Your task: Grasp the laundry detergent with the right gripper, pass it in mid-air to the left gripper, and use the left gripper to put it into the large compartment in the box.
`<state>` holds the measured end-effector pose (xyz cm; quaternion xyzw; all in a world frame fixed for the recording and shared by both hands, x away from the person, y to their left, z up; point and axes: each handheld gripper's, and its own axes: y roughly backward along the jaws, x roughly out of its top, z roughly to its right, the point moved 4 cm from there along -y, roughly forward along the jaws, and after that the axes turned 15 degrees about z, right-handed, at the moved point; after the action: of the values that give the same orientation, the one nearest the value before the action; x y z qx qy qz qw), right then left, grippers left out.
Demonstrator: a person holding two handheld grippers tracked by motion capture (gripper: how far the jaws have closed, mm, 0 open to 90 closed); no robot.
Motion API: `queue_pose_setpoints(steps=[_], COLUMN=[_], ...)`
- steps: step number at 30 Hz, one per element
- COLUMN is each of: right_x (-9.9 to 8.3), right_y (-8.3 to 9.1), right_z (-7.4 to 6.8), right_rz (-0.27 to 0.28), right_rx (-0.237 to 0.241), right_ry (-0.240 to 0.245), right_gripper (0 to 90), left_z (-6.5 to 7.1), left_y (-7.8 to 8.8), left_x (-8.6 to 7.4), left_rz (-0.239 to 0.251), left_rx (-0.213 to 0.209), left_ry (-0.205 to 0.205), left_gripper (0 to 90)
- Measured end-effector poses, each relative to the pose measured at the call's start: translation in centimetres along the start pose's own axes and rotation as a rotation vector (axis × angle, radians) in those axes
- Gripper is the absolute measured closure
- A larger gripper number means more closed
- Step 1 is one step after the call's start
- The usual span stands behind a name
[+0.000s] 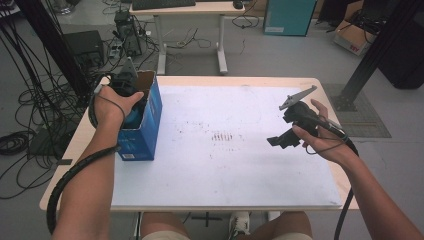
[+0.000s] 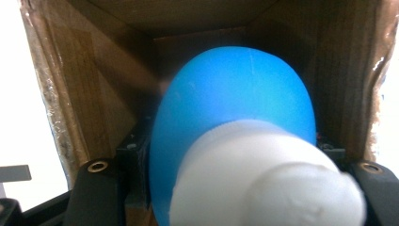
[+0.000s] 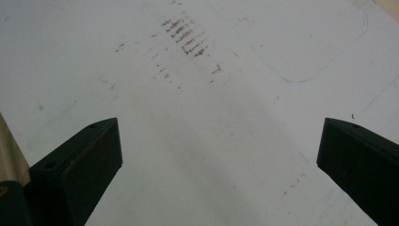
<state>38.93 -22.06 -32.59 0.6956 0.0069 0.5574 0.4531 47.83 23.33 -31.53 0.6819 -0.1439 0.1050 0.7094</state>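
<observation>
Bottle (image 2: 235,122): smooth, round, blue, white cap.
Box (image 1: 145,125): blue, brown cardboard inside.
Left gripper (image 1: 131,96): clamped on bottle.
Right gripper (image 3: 219,160): wide apart, holding nothing.

Blue bottle (image 2: 235,108) with white cap (image 2: 263,179), blue box (image 1: 142,130).

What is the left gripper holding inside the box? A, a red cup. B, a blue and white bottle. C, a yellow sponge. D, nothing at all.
B: in the left gripper view the left gripper is shut on a blue bottle with a white cap, with the cardboard walls of the box around it; the high view shows that hand reaching into the box.
</observation>
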Motion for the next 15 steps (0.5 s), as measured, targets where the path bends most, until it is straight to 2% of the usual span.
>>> queue_pose_setpoints(steps=[15], right_x=[0.11], right_y=[0.1], right_z=[-0.01], right_rz=[-0.004], right_rx=[0.001], right_ry=[-0.004], right_gripper=[0.4], left_z=[0.04], left_y=[-0.02], left_x=[-0.04], left_rz=[0.006], left_rx=[0.0], left_ry=[-0.001], left_gripper=[35.7])
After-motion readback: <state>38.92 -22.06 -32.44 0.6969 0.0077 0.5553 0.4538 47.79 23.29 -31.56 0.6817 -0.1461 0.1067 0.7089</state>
